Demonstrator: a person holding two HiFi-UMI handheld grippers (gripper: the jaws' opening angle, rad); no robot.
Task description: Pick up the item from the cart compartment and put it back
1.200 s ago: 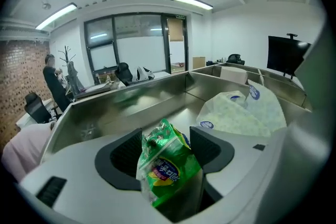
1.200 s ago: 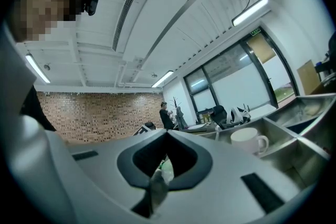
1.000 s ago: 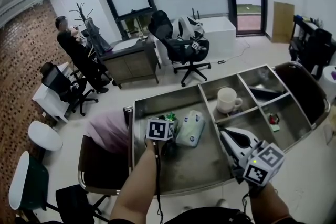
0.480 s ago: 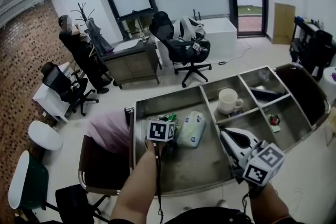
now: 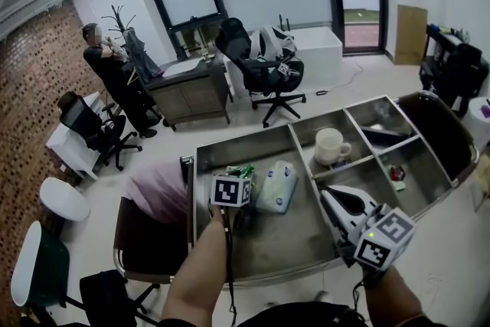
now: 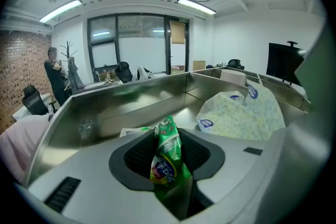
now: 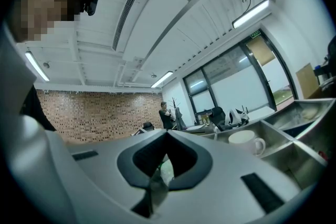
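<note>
While left claw [image 6: 167, 135], just been closing, pinches green packet [image 6: 166, 164], right claw [image 7: 167, 137] pressed together; steel cart [image 5: 285, 243], brick wall [image 5: 29, 84], office

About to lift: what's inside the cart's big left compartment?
A green snack packet, pinched in the left gripper, whose jaws have just been closing, and a pale printed pouch beside it. The compartment floor under both is covered.

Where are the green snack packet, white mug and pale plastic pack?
green snack packet [image 6: 166, 157], left gripper view, printed middle.
white mug [image 5: 329, 146], head view, side wall.
pale plastic pack [image 5: 277, 188], head view, top face.
</note>
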